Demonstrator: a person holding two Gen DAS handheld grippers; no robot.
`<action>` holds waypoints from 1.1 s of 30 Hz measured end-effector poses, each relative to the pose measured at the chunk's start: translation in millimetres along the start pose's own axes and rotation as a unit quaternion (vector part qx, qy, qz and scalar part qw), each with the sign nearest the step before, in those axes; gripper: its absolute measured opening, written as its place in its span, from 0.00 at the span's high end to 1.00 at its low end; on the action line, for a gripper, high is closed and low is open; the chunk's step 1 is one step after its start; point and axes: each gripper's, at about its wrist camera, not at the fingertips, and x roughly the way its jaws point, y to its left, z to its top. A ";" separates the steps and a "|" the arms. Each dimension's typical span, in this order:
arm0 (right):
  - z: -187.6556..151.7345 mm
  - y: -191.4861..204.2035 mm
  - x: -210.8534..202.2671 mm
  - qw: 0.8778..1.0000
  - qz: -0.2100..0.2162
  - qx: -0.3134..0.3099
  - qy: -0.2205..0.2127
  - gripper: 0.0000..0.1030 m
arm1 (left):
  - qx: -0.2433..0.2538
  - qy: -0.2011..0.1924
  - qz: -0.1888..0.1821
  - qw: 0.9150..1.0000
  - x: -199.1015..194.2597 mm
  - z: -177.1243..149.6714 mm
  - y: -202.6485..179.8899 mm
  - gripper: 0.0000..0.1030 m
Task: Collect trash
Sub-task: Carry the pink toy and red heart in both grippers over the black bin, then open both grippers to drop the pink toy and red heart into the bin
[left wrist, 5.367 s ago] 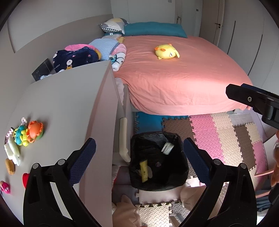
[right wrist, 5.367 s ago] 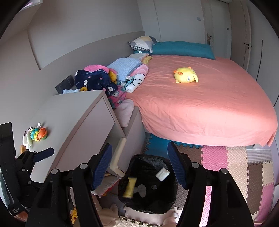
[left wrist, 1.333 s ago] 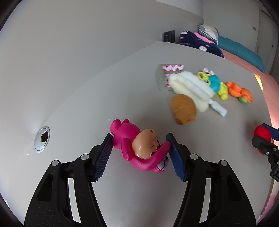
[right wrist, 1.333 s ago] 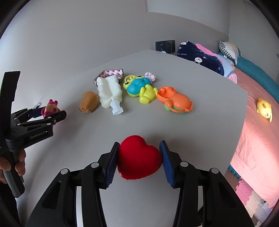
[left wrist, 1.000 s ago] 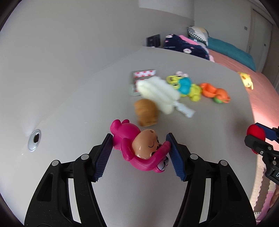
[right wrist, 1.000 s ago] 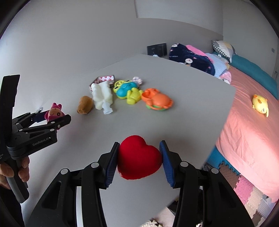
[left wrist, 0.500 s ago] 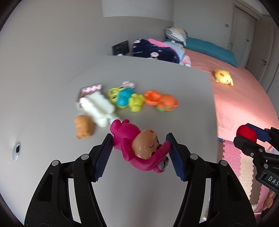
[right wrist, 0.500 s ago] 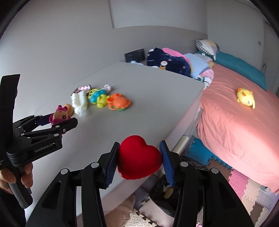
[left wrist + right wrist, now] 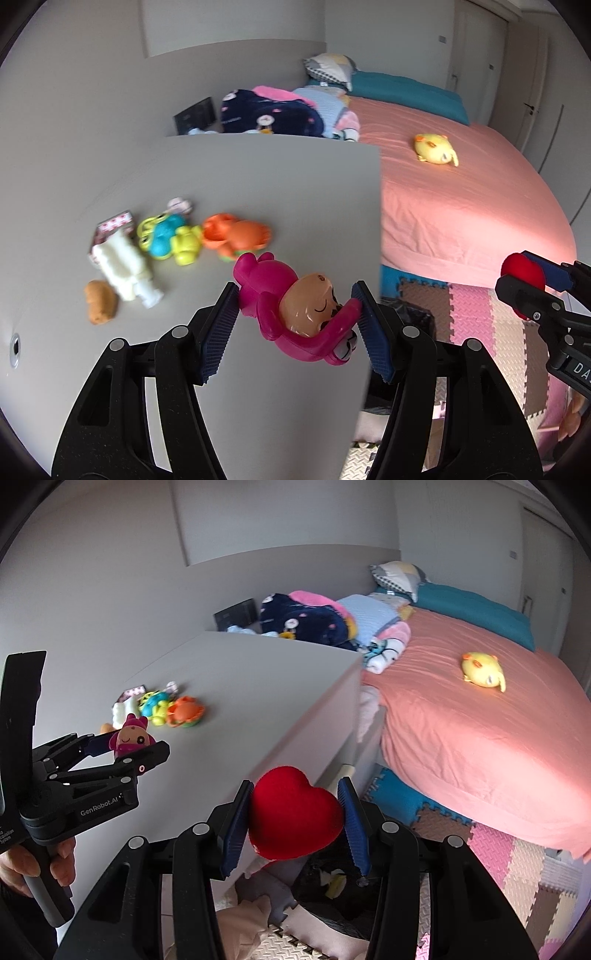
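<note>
My left gripper [image 9: 295, 328] is shut on a pink doll toy [image 9: 295, 314], held above the right edge of the grey desk [image 9: 258, 177]. The same doll [image 9: 127, 736] shows at the left of the right wrist view, in the left gripper [image 9: 125, 747]. My right gripper [image 9: 293, 821] is shut on a red plush heart [image 9: 293, 818], out past the desk edge and over the black-lined trash bin [image 9: 332, 882] on the floor. In the left wrist view the heart [image 9: 522, 271] and right gripper [image 9: 528, 278] appear at the far right, and a part of the bin [image 9: 410, 314] shows behind the right finger.
Several toys lie on the desk: an orange one [image 9: 236, 238], a blue and yellow one [image 9: 170, 240], a white one [image 9: 123, 267], a brown one [image 9: 99, 301]. A pink-sheeted bed [image 9: 461, 206] with a yellow plush [image 9: 436, 149] stands beyond. Foam floor mats [image 9: 517, 856] lie below.
Both grippers have swung right from over the desk toward its edge, carrying the doll and the heart. The bed, floor mats and bin have come into view.
</note>
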 end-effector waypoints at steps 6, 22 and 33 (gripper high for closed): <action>-4.2 -34.0 -7.9 0.999 -0.020 0.027 -0.003 0.53 | 0.024 0.000 -0.023 0.999 9.2 12.0 -31.8 0.40; -18.3 -97.7 -21.6 0.995 -0.060 0.080 -0.005 0.53 | 0.080 0.007 -0.071 0.994 26.6 23.5 -108.3 0.41; -25.3 -126.5 -26.4 0.991 -0.075 0.107 -0.005 0.53 | 0.124 0.018 -0.092 0.988 33.8 18.5 -148.8 0.40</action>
